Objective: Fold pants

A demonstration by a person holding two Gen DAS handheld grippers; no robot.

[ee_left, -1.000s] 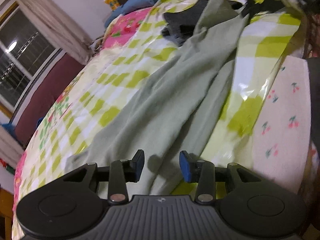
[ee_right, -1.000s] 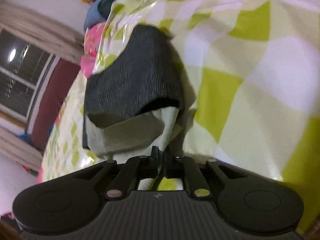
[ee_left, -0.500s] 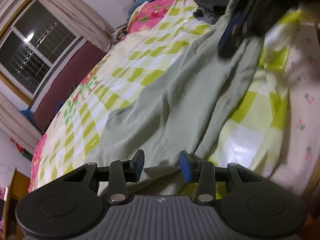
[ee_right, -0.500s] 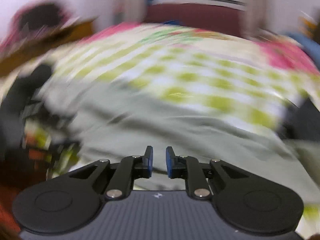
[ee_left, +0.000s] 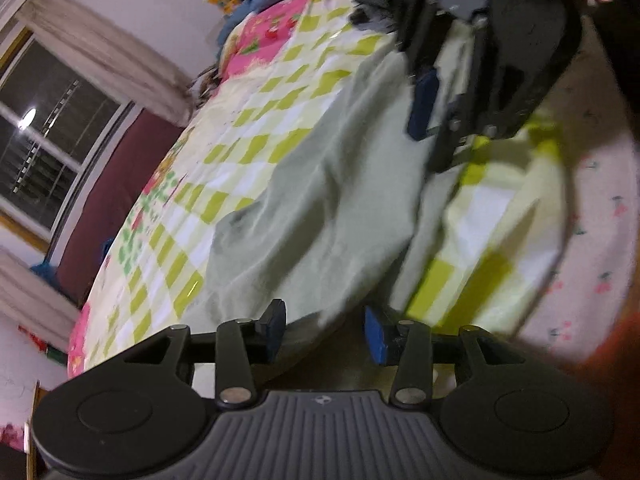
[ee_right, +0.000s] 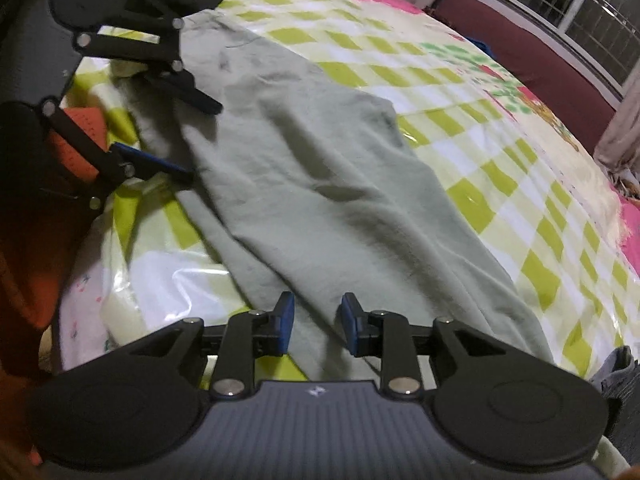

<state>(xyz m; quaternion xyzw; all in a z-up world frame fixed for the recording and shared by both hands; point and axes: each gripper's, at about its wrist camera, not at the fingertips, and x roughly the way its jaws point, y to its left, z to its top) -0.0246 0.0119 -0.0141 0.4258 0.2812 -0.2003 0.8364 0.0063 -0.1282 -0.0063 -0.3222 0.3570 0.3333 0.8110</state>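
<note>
Pale green pants (ee_right: 320,168) are lying spread lengthwise across a bed covered in a yellow-green and white checked sheet (ee_right: 500,184), one leg folded over the other. The right gripper (ee_right: 316,322) is hovering just above the near end of the fabric in its own view, its jaws opening, the blue pads (ee_right: 285,320) pressing on nothing. The left gripper (ee_left: 325,330) is poised over the opposite end of the pants (ee_left: 320,208), its jaws also opening and empty (cloth is lying below, not between them). Each gripper is showing in the other's view, at the far end of the garment. A dark window (ee_left: 44,140) and maroon panel (ee_left: 116,196) are lining the far side of the bed.
</note>
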